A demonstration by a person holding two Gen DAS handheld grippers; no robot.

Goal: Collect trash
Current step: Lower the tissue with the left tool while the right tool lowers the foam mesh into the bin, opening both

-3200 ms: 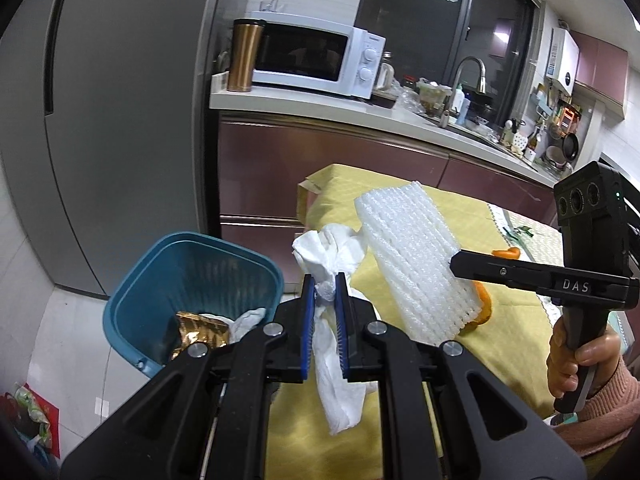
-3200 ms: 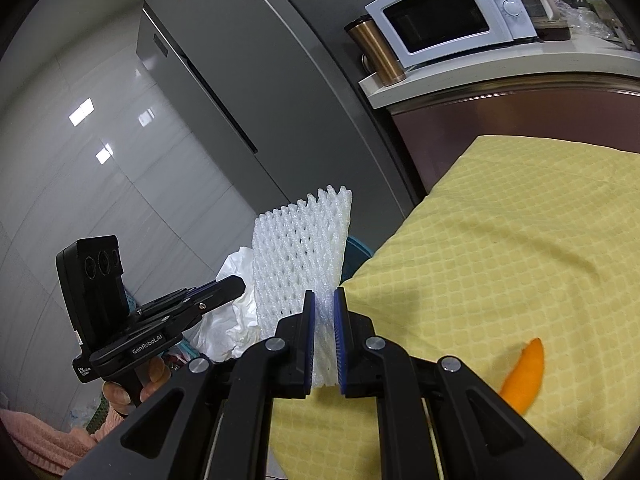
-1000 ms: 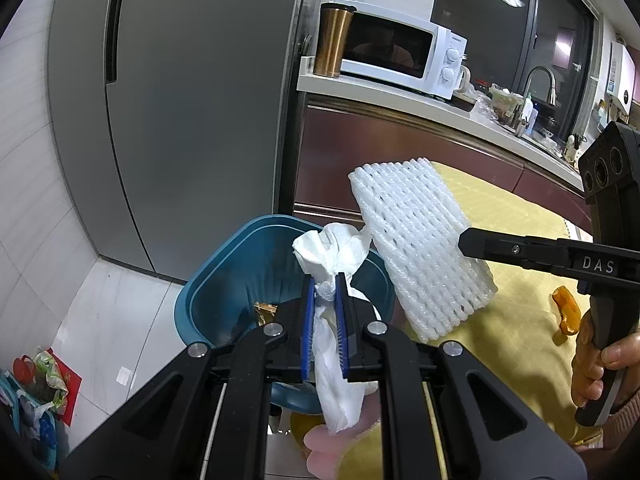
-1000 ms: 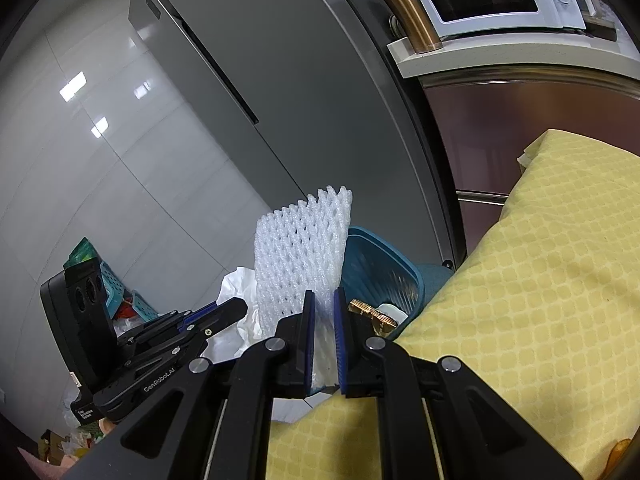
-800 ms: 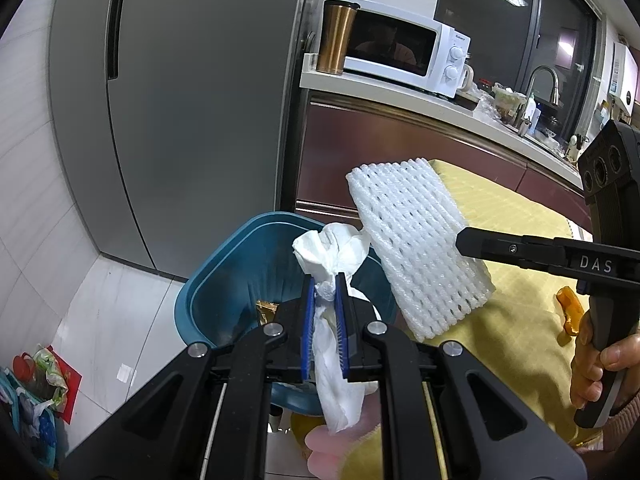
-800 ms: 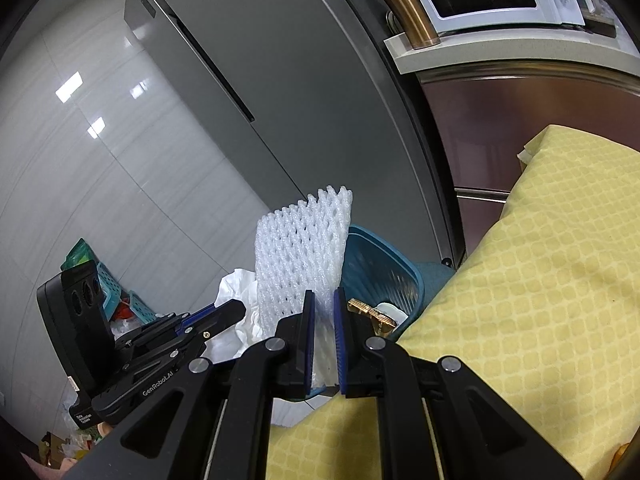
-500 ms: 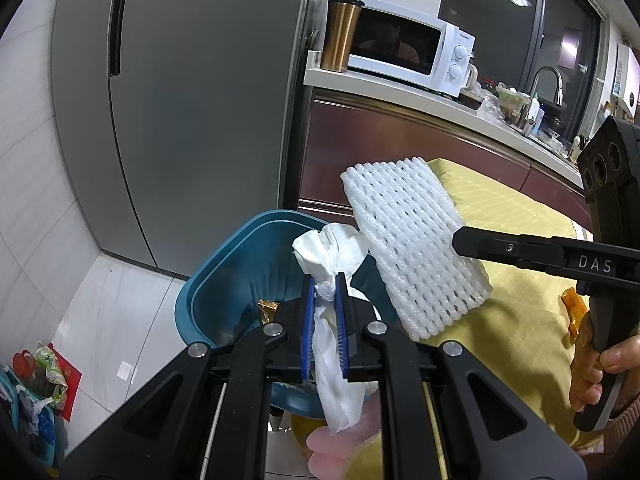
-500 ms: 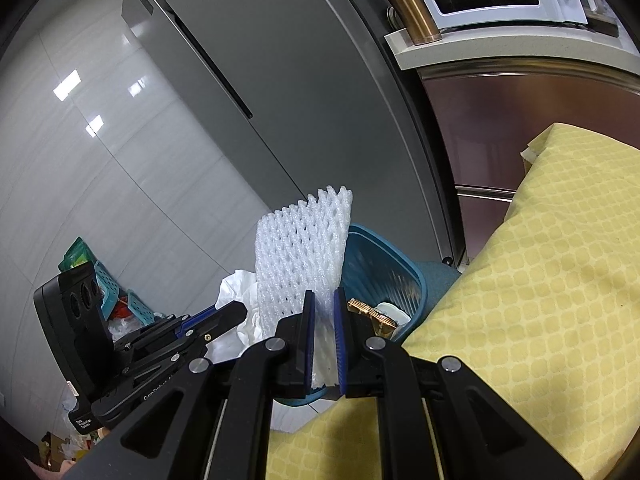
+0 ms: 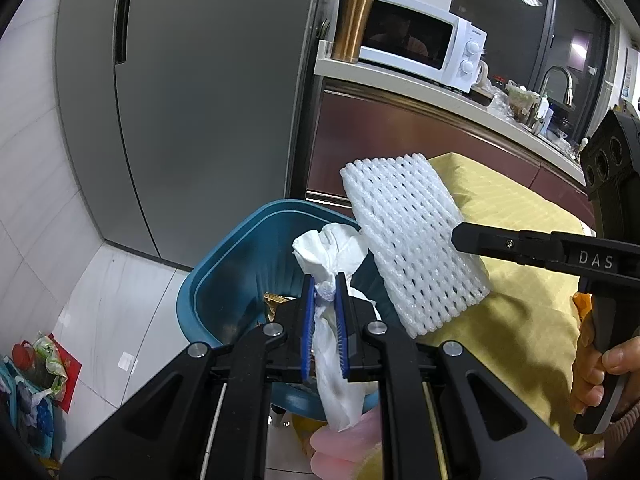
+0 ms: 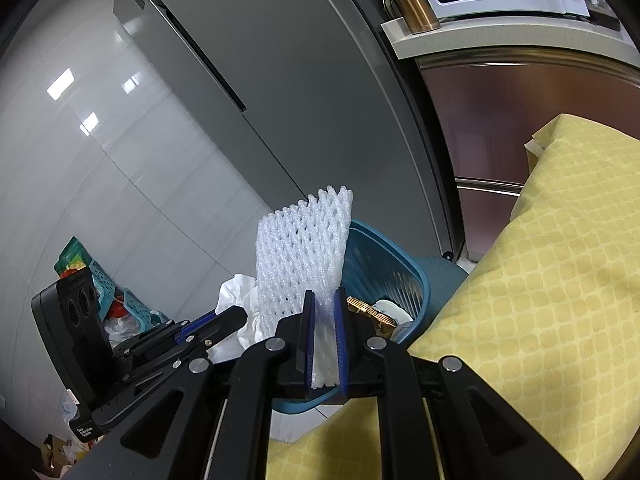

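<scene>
My left gripper (image 9: pixel 324 292) is shut on a crumpled white tissue (image 9: pixel 330 252), held above the blue trash bin (image 9: pixel 224 264). My right gripper (image 10: pixel 324 312) is shut on a white foam fruit net (image 10: pixel 304 256); in the left wrist view the foam net (image 9: pixel 412 236) hangs over the bin's right rim. In the right wrist view the bin (image 10: pixel 384 264) sits just behind the net, with a gold wrapper (image 10: pixel 368 310) and white scraps inside. The left gripper (image 10: pixel 236 316) and its tissue (image 10: pixel 240 300) show at lower left there. The right gripper (image 9: pixel 460 236) enters the left wrist view from the right.
A table with a yellow cloth (image 10: pixel 540 280) stands right of the bin, with an orange peel (image 9: pixel 580 308) on it. Behind are a grey fridge (image 9: pixel 208 100), a counter with a microwave (image 9: pixel 416 48) and a copper tumbler (image 9: pixel 354 26). Bags and baskets (image 10: pixel 100 292) lie on the floor at left.
Both grippers, still holding the tissue and the foam net, have come over the bin from the table since the earliest frames. Over the last second they barely shift.
</scene>
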